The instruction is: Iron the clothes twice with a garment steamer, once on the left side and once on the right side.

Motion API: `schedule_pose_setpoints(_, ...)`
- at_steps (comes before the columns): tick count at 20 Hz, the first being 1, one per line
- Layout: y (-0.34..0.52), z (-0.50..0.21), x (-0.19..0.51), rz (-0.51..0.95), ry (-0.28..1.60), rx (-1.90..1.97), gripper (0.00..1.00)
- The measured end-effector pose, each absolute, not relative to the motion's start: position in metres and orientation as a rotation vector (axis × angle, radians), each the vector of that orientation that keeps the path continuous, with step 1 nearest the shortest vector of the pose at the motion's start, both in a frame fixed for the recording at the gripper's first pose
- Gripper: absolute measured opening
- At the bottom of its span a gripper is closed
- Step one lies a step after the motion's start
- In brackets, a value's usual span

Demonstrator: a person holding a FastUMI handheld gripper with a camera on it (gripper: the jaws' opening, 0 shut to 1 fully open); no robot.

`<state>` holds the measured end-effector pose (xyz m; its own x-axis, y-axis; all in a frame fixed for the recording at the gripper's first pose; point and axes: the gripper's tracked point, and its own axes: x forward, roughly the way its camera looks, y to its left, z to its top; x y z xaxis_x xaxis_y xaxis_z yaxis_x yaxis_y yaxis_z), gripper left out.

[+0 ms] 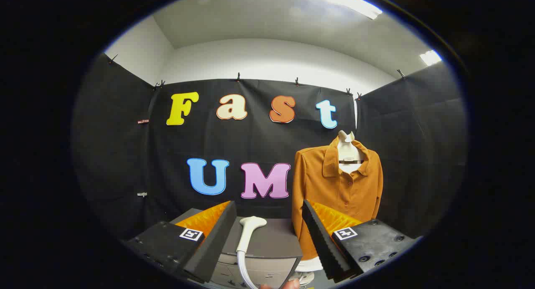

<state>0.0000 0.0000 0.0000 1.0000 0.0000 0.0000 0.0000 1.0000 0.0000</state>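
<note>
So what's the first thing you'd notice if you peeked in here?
The orange shirt jumps out first, hanging on a pale dress form against the black cloth wall, beyond the right finger of the tongs. Next comes the white steamer head, resting on a grey cabinet just left of the shirt. It sits between the two fingers of the open tongs, which touch nothing.

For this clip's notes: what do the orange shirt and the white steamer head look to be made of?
Shirt: woven or knit fabric, matte, going by soft folds, collar and button placket. Steamer head: probably smooth moulded plastic with a slight sheen, on a pale hose; it lies on a grey cabinet. The tool is open, the head between its fingers, untouched.
</note>
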Motion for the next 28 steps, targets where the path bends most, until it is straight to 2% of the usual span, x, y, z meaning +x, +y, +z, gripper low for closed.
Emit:
schedule_pose_setpoints(19, 0.013, -0.007, 0.004, -0.008, 0.018, 0.01, 0.98)
schedule_pose_setpoints(24, 0.025, -0.055, 0.038, -0.002, 0.147, 0.003, 0.98)
schedule_pose_setpoints(28, 0.046, -0.123, 0.081, 0.021, 0.316, -0.042, 0.98)
